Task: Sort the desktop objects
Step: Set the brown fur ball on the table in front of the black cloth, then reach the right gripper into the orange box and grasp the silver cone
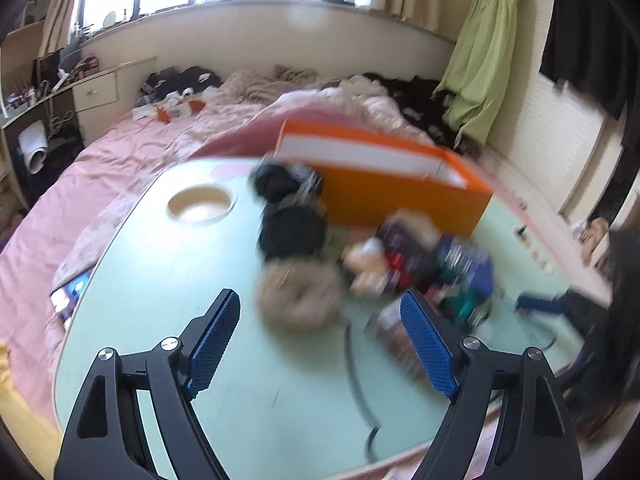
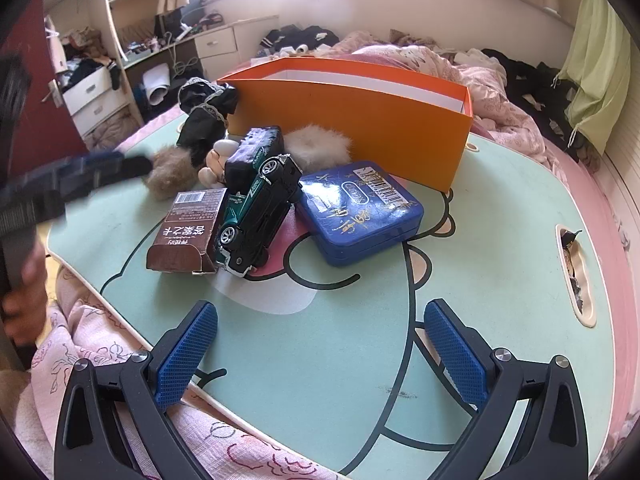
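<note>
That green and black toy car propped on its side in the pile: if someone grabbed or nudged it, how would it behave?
The toy car looks rigid, possibly die-cast, so probably stiff and fairly heavy for its size. It leans tilted against the brown carton and the blue tin, so a nudge would likely tip it over. Back on its wheels, it may roll.

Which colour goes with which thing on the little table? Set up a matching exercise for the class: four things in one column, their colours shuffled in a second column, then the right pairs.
Things:
1. open box
2. flat tin
3. carton
4. toy car

Colours:
A. brown
B. green and black
C. orange
D. blue

Pairs: 1-C, 2-D, 3-A, 4-B
</note>
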Demonstrator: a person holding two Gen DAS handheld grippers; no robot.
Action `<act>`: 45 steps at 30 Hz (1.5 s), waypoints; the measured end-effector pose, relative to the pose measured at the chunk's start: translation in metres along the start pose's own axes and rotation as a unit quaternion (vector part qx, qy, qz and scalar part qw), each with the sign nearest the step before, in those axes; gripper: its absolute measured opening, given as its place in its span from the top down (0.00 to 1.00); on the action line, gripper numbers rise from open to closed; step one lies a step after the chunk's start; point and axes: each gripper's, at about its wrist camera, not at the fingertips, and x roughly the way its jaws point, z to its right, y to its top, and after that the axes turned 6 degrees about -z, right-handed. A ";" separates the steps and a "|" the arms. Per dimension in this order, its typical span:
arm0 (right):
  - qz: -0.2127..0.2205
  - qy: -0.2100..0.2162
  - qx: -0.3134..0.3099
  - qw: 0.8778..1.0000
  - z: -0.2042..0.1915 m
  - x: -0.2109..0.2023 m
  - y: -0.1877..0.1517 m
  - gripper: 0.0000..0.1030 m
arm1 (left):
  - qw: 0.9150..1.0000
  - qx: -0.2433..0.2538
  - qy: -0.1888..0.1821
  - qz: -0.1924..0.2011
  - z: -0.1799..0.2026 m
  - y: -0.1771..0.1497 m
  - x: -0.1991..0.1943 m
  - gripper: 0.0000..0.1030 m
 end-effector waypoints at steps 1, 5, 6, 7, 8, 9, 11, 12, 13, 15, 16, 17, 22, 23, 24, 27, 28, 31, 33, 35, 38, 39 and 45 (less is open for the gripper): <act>0.000 0.000 0.000 1.000 0.000 0.001 0.001 0.00 | 1.000 0.000 0.001 -0.003 -0.001 -0.006 0.002 0.20; -0.001 -0.002 0.000 1.000 0.001 0.001 0.000 0.00 | 1.000 0.006 0.015 -0.007 -0.001 -0.020 0.014 0.20; -0.001 -0.003 0.000 1.000 0.001 0.000 -0.001 0.00 | 0.999 0.015 0.028 -0.005 0.002 -0.022 0.017 0.19; -0.001 -0.003 0.001 1.000 0.002 0.000 -0.001 0.00 | 0.999 0.026 0.038 -0.005 0.006 -0.023 0.021 0.18; -0.001 -0.003 0.001 1.000 0.002 0.000 -0.001 0.00 | 0.998 0.034 0.046 -0.003 0.009 -0.026 0.024 0.16; -0.001 -0.004 0.001 1.000 0.002 0.000 -0.002 0.00 | 0.998 0.042 0.053 0.001 0.012 -0.027 0.026 0.14; -0.002 -0.004 0.001 1.000 0.003 0.000 -0.002 0.00 | 0.998 0.048 0.048 0.011 0.016 -0.030 0.028 0.11; -0.001 -0.004 0.002 1.000 0.004 -0.001 -0.002 0.00 | 0.998 0.048 0.048 0.012 0.016 -0.030 0.029 0.09; -0.001 -0.005 0.002 1.000 0.004 -0.001 -0.002 0.00 | 0.998 0.048 0.046 0.010 0.015 -0.029 0.031 0.06; -0.002 -0.005 0.002 1.000 0.004 0.000 -0.002 0.00 | 0.998 0.048 0.045 0.010 0.014 -0.029 0.034 0.00; -0.002 -0.006 0.001 1.000 0.004 -0.001 -0.003 0.00 | 0.998 0.048 0.045 0.012 0.014 -0.029 0.034 0.00; -0.003 -0.007 0.002 1.000 0.005 0.000 -0.002 0.00 | 0.998 0.049 0.044 0.014 0.014 -0.029 0.035 0.00; -0.009 -0.024 0.018 1.000 0.010 -0.001 -0.002 0.00 | 0.998 0.050 0.044 0.023 0.015 -0.031 0.029 0.00; -0.010 -0.027 0.025 0.999 0.014 0.000 -0.002 0.00 | 0.998 0.050 0.044 0.024 0.016 -0.032 0.029 0.00; -0.011 -0.033 0.031 0.999 0.017 0.000 -0.001 0.00 | 0.997 0.050 0.044 0.025 0.016 -0.031 0.029 0.00; -0.016 -0.046 0.053 0.997 0.025 -0.002 -0.001 0.00 | 0.998 0.049 0.043 0.027 0.016 -0.031 0.029 0.00; -0.020 -0.047 0.057 0.997 0.025 -0.003 -0.001 0.01 | 0.998 0.049 0.042 0.028 0.016 -0.031 0.029 0.00; -0.023 -0.020 0.066 0.997 0.031 -0.011 0.012 0.22 | 0.998 0.049 0.041 0.029 0.014 -0.030 0.028 0.00; -0.006 -0.014 0.056 0.998 0.032 -0.024 0.035 0.29 | 0.998 0.049 0.041 0.030 0.015 -0.030 0.028 0.00; 0.025 -0.048 0.034 0.998 0.034 -0.040 0.071 0.31 | 0.998 0.049 0.040 0.031 0.015 -0.030 0.028 0.00; 0.013 -0.087 0.033 0.996 0.046 -0.037 0.128 0.50 | 0.998 0.049 0.040 0.032 0.015 -0.031 0.028 0.00; 0.000 -0.088 0.041 0.995 0.051 -0.029 0.142 0.56 | 0.997 0.049 0.040 0.032 0.015 -0.031 0.028 0.00; -0.121 -0.129 0.047 0.983 0.075 0.054 0.207 0.74 | 0.997 0.050 0.039 0.034 0.016 -0.031 0.026 0.00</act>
